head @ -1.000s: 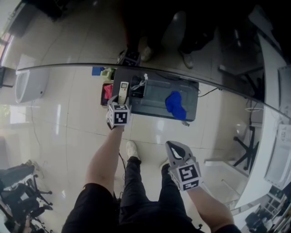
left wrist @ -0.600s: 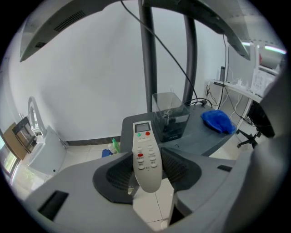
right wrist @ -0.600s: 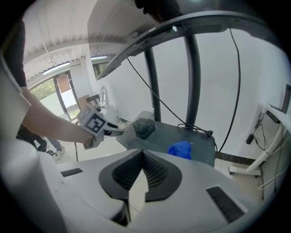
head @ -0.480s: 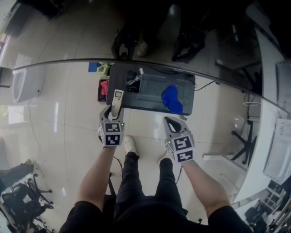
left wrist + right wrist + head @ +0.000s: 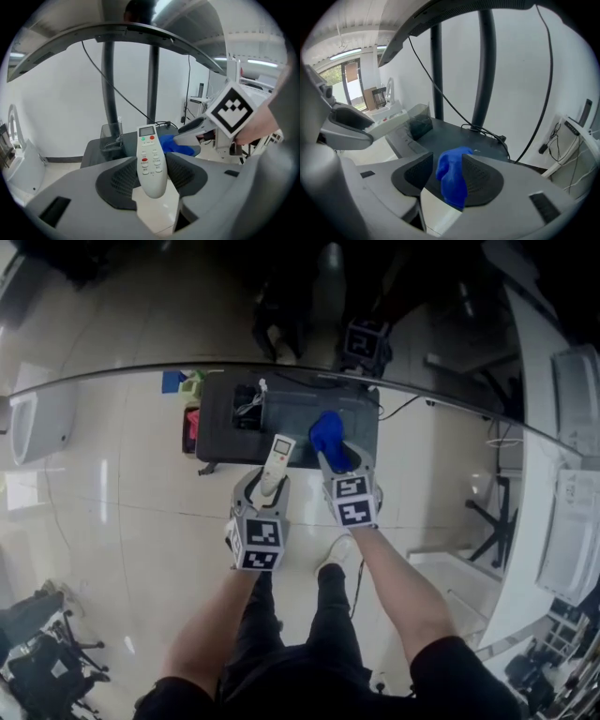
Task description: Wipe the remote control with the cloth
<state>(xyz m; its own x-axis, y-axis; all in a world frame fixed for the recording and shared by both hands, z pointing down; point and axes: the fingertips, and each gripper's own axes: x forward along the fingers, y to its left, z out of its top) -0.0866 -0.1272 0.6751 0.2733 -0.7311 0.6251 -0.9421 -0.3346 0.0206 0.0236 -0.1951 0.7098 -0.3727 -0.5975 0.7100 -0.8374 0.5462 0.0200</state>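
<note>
Pinching remote control (image 5: 151,159), left gripper (image 5: 264,488) fingers (image 5: 117,180), right gripper (image 5: 449,177) fingers (image 5: 483,180) just opened around cloth (image 5: 452,183), dark table (image 5: 225,423), glossy tiled floor (image 5: 122,484)

Smooth plastic remote control (image 5: 151,161), soft blue cloth (image 5: 452,180) — matt, dark matt table (image 5: 220,423), glossy floor (image 5: 122,493)

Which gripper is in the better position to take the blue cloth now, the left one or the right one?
Right. The jaws of the right gripper have just been opening, and the blue cloth lies between them, not yet pinched. The left gripper is shut on the remote control.
</note>
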